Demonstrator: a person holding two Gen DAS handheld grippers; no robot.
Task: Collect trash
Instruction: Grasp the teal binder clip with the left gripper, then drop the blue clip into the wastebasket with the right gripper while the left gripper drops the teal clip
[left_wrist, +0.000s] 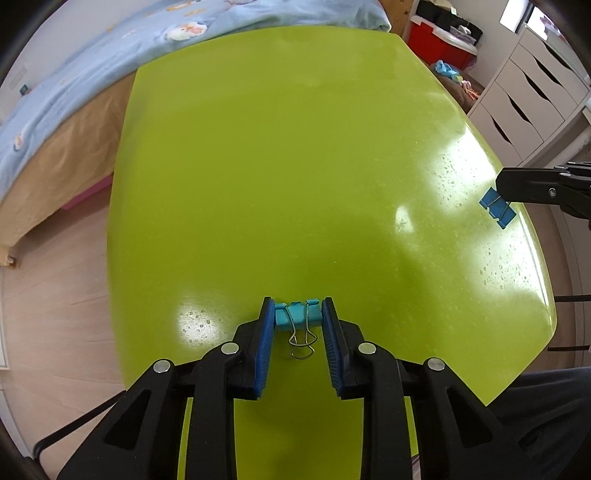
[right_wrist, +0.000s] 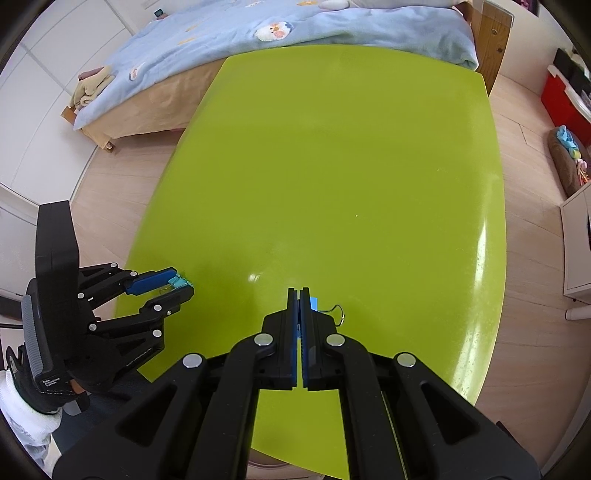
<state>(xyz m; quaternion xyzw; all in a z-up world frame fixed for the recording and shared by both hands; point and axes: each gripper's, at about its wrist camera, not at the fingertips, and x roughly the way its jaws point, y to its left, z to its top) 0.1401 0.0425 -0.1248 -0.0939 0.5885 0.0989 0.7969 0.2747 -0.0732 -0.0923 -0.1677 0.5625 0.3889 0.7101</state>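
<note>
A: Two binder clips, one for each hand. The left gripper (left_wrist: 297, 308) points steeply down at the green surface (left_wrist: 295, 166), and the teal binder clip (left_wrist: 297, 316) sits right between its jaws, resting on the surface.

B: Are the jaws clamped on it?

A: Both blue pads (left_wrist: 267, 343) press the clip's ends in the left wrist view, one on each side, so yes, they grip it. The clip's wire handles lie towards the camera, in the gap behind the jaw tips.

B: And the right hand?

A: The right gripper (right_wrist: 299, 291) also tilts steeply down, near the surface's near edge. Its jaws are pressed together, and a blue binder clip (right_wrist: 314, 303) shows just to the right of the tips, with a wire loop sticking out further right. From the left wrist view the same clip hangs below the black jaw tip, above the surface.

B: So it is held?

A: It looks pinched by one edge between the closed jaws, yes.

B: How do the hands sit relative to each other?

A: Well apart. From the right wrist view, the left gripper is far to the left of the right jaws, held by a gloved hand (right_wrist: 27, 384) with a white cuff, low at the surface's left edge.
</note>
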